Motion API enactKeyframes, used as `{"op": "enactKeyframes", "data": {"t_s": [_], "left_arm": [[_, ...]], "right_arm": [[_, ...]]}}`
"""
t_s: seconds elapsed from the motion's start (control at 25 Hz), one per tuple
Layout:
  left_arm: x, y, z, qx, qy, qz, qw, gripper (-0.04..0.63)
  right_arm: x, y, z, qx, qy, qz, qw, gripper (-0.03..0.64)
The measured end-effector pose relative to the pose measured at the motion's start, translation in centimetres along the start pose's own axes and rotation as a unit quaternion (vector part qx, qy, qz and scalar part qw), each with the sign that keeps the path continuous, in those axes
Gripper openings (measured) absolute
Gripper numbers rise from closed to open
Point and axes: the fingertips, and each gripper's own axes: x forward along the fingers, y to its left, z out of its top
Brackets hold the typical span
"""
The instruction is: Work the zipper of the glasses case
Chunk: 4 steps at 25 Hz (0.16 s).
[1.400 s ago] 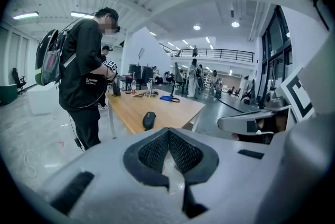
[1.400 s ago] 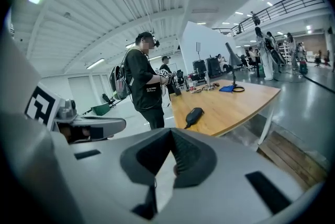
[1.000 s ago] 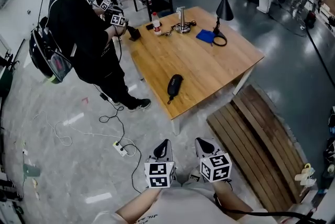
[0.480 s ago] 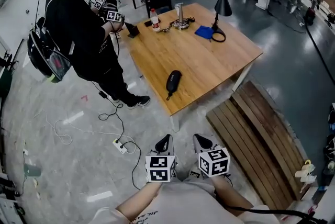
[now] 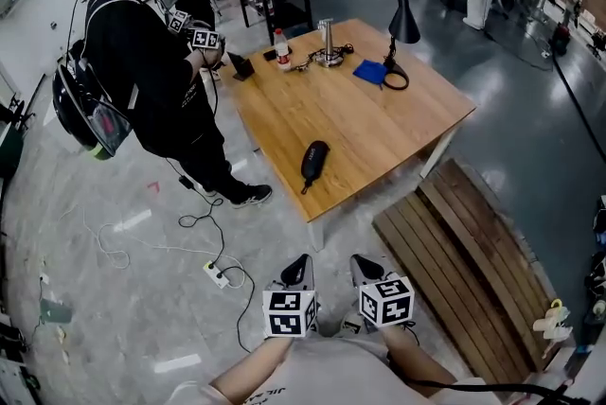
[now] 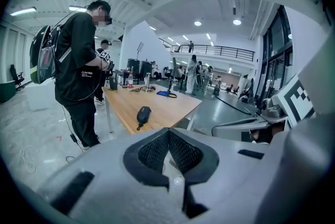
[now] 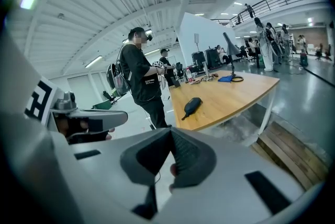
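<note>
1. The left claw is pressed together. Its two dark ribbed pads meet at the tips with nothing between them.
2. The right claw is likewise pressed together and pinches nothing.
3. Both claws sit side by side low in the head view, close to the person's body. Each is topped by its white cube with black square markers.
4. They hang above the grey concrete floor, well apart from the light wooden square bench.
5. The dark oblong fabric glasses case lies flat on the bench, near the edge closest to the claws. A thin dark strap trails from its near end towards that edge, and its zipper is too small to make out.
6. At the bench's far side stand a black cone-shaded desk lamp, an upright silver metal post on a round base and a small bottle with red on it. A blue folded cloth lies just beside the lamp's base.
7. A person in black clothes with a backpack stands at the bench's left side, holding another pair of marker-cube grippers.
8. A slatted wooden platform lies on the floor to the right of the bench.
9. A white power strip with its cable lies on the floor to the left of the claws.
</note>
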Motion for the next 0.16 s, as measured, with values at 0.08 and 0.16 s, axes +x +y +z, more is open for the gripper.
{"op": "enactKeyframes", "data": {"t_s": [0.08,0.16], "left_arm": [[-0.05,0.04,-0.11,0.000,0.000,0.000,1.0000,0.008],[-0.14,0.18,-0.18,-0.001,-0.001,0.001,1.0000,0.008]], "right_arm": [[0.04,-0.09,-0.25,-0.001,0.003,-0.001,1.000,0.000],[0.10,-0.16,-0.47,-0.004,0.005,-0.003,1.000,0.000]]}}
